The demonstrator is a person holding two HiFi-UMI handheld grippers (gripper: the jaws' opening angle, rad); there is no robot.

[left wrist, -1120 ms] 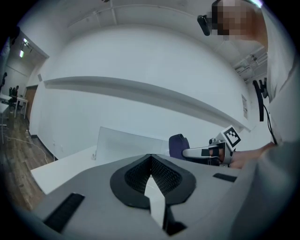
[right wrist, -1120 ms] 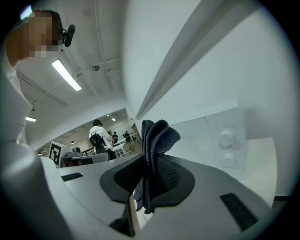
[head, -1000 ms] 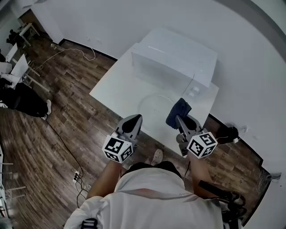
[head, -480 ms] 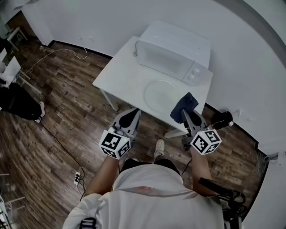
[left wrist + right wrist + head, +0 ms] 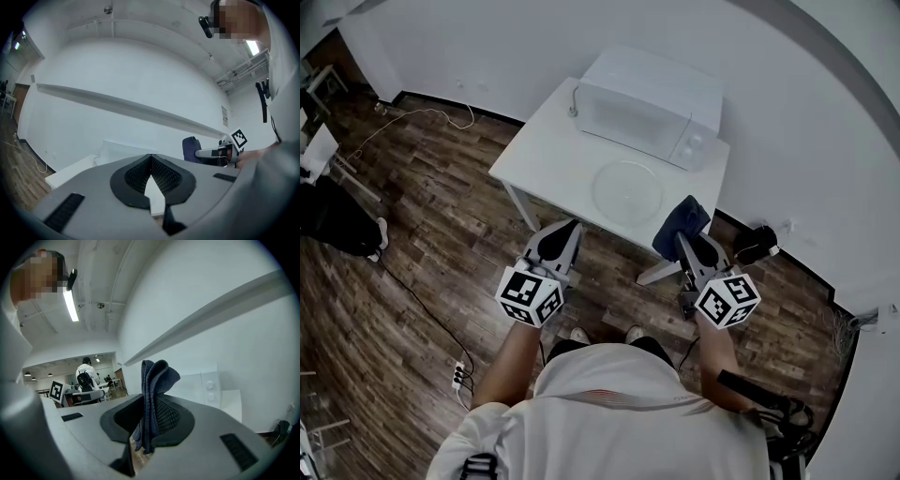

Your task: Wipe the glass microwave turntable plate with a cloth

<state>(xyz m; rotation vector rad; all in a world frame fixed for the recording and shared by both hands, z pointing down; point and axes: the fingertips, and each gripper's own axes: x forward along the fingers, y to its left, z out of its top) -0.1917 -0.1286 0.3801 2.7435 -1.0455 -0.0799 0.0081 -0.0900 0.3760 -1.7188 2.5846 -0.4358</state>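
The clear glass turntable plate (image 5: 627,187) lies flat on the white table (image 5: 542,164), in front of the white microwave (image 5: 645,103). My right gripper (image 5: 686,239) hovers off the table's near right corner, shut on a folded dark blue cloth (image 5: 681,227) that sticks up between its jaws; the cloth (image 5: 153,394) fills the middle of the right gripper view. My left gripper (image 5: 559,240) hangs over the wooden floor short of the table's near edge, its jaws closed together with nothing held (image 5: 150,176).
A wood floor (image 5: 422,234) surrounds the table, with a white cable (image 5: 422,117) at the far left and a power strip (image 5: 457,375) near my feet. A dark object (image 5: 757,246) sits on the floor to the right. A person with a backpack (image 5: 85,376) stands far behind.
Both grippers have drawn back from the table toward my body, and the table with the plate now lies farther ahead. The cloth stays clamped in the right gripper.
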